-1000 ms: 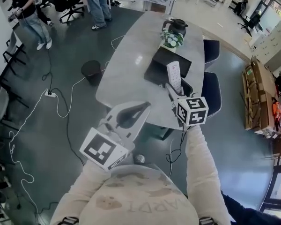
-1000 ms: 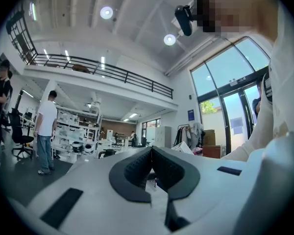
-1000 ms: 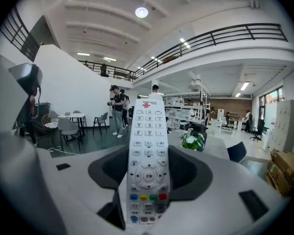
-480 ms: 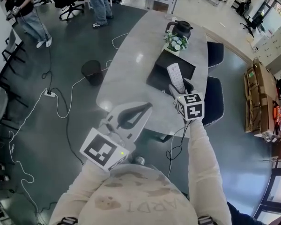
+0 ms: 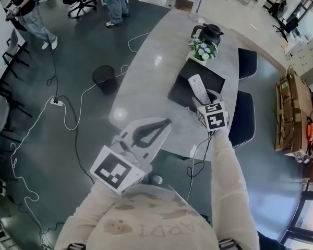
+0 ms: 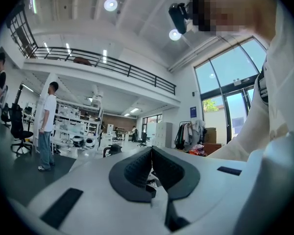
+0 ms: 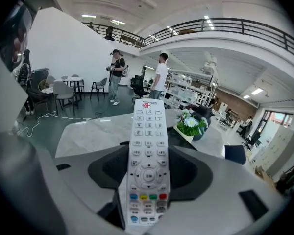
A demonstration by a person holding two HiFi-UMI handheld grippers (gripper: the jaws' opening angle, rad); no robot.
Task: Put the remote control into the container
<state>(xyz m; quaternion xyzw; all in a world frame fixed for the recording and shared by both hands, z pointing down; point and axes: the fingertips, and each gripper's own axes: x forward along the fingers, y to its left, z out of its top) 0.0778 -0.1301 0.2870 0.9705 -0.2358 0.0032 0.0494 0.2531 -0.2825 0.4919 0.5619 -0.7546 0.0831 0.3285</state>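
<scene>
A long white remote control with coloured buttons sticks out from my right gripper, which is shut on its lower end. In the head view the remote hangs over the near right part of a flat black container on the grey table. My left gripper hovers at the table's near edge, its jaws shut with nothing between them.
Behind the container stand a pot of white flowers and a black jug. Two dark chairs line the table's right side. A black bin and cables are on the floor at left; people stand far off.
My right gripper has carried the remote farther out from me, over the black container. The left gripper has stayed about where it was, still shut.
</scene>
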